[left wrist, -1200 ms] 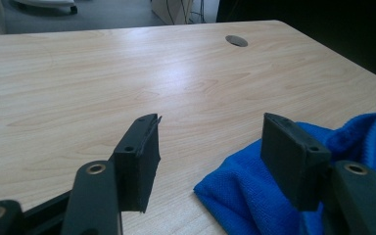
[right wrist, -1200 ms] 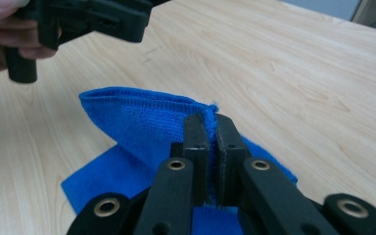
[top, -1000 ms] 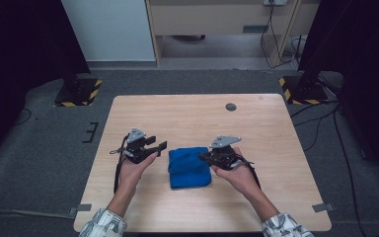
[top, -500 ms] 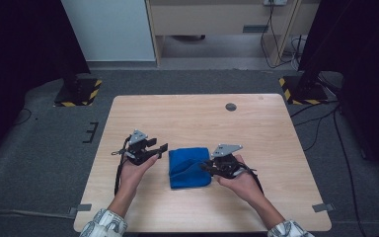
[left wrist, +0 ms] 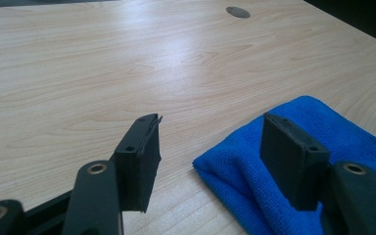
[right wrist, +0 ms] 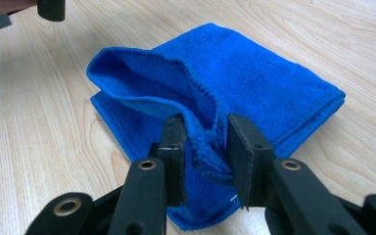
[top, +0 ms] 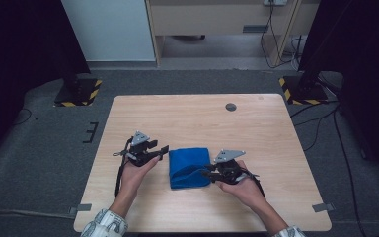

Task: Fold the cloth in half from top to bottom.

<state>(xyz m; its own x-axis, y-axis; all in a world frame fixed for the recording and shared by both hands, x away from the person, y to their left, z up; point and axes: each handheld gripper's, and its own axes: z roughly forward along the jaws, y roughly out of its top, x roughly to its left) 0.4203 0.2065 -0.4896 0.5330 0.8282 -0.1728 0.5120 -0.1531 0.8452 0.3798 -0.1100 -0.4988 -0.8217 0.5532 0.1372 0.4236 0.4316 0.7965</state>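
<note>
Blue cloth (top: 188, 167), folded, lies on the desk (top: 202, 118) near the middle of the near edge, between the two hands. Desk is pale wood, with a small dark round plug (top: 231, 106) toward the far right corner. Cloth's top layer is lifted and rumpled at its right side; the rest lies flat.

Right gripper (top: 208, 174) sits at the cloth's right edge, low over the desk. Its jaws have just been opening; a bunched fold of the cloth (right wrist: 210, 142) stands between the pads (right wrist: 245, 152), and in the right gripper view there is a gap beside that fold on each side, so the grasp reads as released.

Left gripper (top: 164, 149) is just off the cloth's left edge, jaws apart, nothing between them. In the left gripper view (left wrist: 208, 156) the cloth's corner (left wrist: 254, 176) lies below the gap.
</note>
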